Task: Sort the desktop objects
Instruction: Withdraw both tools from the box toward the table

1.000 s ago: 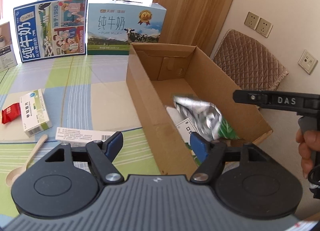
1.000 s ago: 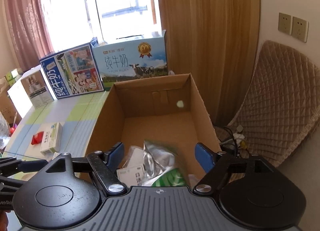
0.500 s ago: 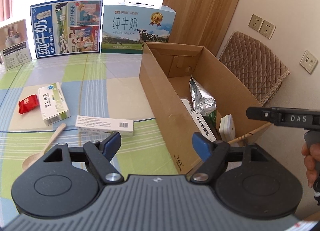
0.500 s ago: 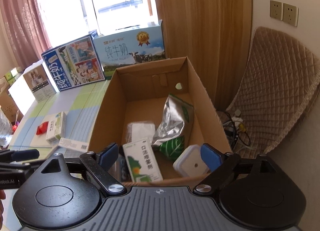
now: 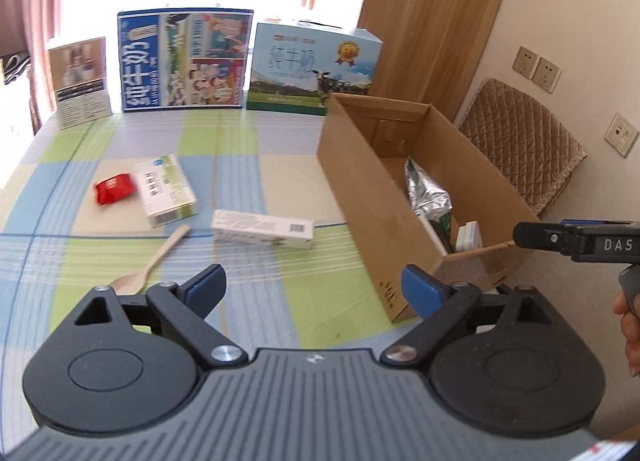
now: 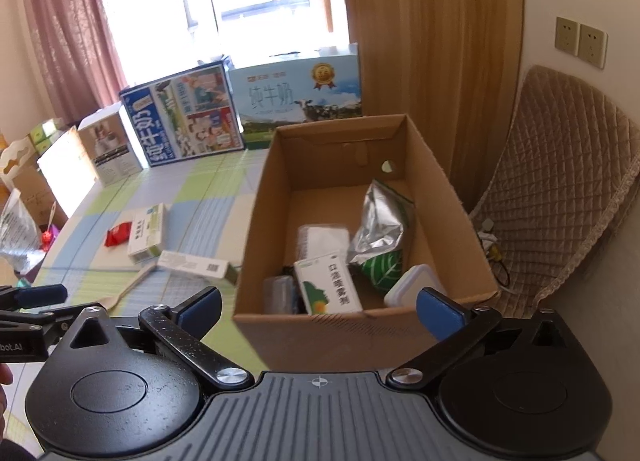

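An open cardboard box (image 6: pixel 332 329) at the table's right end holds a silver pouch (image 6: pixel 378 221), a green-and-white medicine box (image 6: pixel 328 289), a white square container (image 6: pixel 412 287) and clear plastic tubs (image 6: pixel 322 237). On the checked tablecloth lie a red packet (image 5: pixel 114 189), a green-and-white carton (image 5: pixel 166 189), a long white carton (image 5: pixel 262 229) and a wooden spoon (image 5: pixel 156 261). My left gripper (image 5: pixel 314 287) hovers over the table, jaws opening, nothing between them. My right gripper (image 6: pixel 320 307) hangs before the box's near wall, jaws opening and empty.
Two large milk cartons (image 5: pixel 184 61) (image 5: pixel 312 69) and a small white carton (image 5: pixel 80 81) stand along the table's far edge. A quilted chair (image 6: pixel 560 197) sits right of the box, by the wall. A hand (image 5: pixel 630 321) holds the right gripper.
Both grippers have drawn back from the box and their jaws have spread wider. More of the table and the box's contents has come into view.
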`<state>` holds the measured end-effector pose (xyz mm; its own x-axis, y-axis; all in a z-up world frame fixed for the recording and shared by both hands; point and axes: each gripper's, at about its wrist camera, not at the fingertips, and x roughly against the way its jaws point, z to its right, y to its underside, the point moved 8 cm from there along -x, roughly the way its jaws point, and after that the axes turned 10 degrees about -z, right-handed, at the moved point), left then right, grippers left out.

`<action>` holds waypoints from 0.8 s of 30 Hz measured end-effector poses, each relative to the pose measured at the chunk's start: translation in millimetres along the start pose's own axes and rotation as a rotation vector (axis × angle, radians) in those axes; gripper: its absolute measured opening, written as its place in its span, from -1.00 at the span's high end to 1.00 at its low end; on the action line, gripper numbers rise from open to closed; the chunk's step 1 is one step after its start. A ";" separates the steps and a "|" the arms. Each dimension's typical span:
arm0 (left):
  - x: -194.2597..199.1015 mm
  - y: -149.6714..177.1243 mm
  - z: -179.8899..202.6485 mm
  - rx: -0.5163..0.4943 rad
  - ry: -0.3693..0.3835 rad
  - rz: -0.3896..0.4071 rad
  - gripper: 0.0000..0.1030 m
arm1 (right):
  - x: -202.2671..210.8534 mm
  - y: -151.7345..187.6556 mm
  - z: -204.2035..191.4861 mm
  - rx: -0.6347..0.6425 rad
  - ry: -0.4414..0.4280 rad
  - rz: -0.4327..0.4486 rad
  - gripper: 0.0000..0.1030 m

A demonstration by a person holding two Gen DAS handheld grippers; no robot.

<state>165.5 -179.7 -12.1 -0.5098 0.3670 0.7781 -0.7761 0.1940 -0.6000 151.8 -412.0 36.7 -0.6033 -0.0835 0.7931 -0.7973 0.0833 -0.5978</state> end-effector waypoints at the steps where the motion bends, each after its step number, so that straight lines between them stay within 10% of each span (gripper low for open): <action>1: 3.3 2.9 -4.1 0.002 -0.006 0.000 -0.87 | 1.0 1.4 -3.7 0.006 0.000 -0.003 -0.96; 24: 71.2 51.2 -87.0 0.051 -0.100 0.014 -0.97 | 7.5 23.1 -103.4 0.128 -0.075 -0.025 -0.96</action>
<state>121.8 -64.5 -3.6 -0.5528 0.2766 0.7860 -0.7853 0.1424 -0.6025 130.5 -308.0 40.9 -0.5790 -0.1587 0.7997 -0.8047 -0.0468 -0.5919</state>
